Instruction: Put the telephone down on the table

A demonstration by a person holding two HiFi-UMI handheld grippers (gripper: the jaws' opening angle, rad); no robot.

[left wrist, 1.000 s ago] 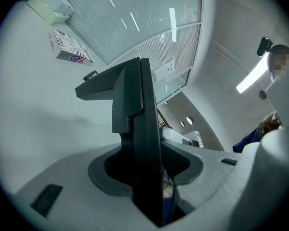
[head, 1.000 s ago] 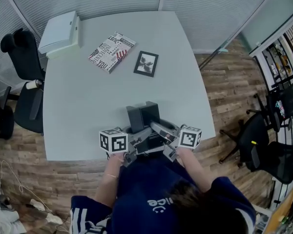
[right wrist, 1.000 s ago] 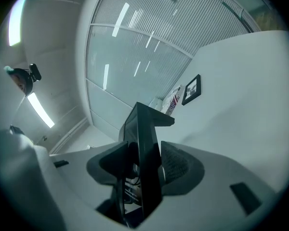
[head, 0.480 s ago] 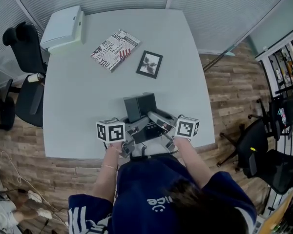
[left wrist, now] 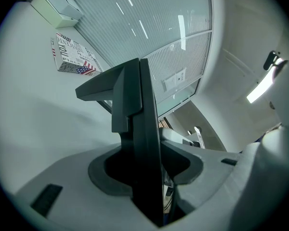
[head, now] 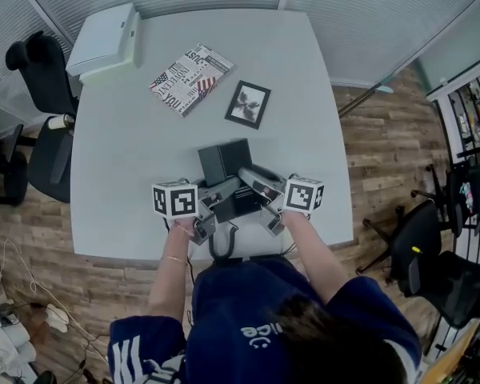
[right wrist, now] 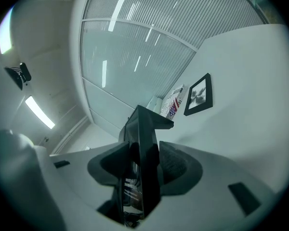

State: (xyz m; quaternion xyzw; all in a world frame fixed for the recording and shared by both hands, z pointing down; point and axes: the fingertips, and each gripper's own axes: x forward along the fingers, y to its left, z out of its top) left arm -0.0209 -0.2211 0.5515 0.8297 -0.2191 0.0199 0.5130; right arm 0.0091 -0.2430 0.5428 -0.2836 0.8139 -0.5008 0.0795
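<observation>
The black telephone (head: pixel 226 174) is over the near part of the grey table (head: pixel 128 158), held from both sides. My left gripper (head: pixel 210 209) is shut on its left edge; in the left gripper view the dark slab of the telephone (left wrist: pixel 135 124) stands between the jaws of that gripper (left wrist: pixel 144 174). From the right, my right gripper (head: pixel 258 189) grips the telephone, and its jaws are closing on the telephone's thin black edge (right wrist: pixel 142 138), which fills the gap of the gripper (right wrist: pixel 142 172). A dark cord (head: pixel 221 245) hangs over the table's near edge.
A magazine (head: pixel 184 78) and a framed picture (head: pixel 248 104) lie farther back on the table. At the back left corner sits a white box (head: pixel 104 42). Black office chairs stand left (head: pixel 36 78) and right (head: pixel 432 238) of the table.
Both grippers have carried the telephone forward, away from the person and farther in over the table from its near edge.
</observation>
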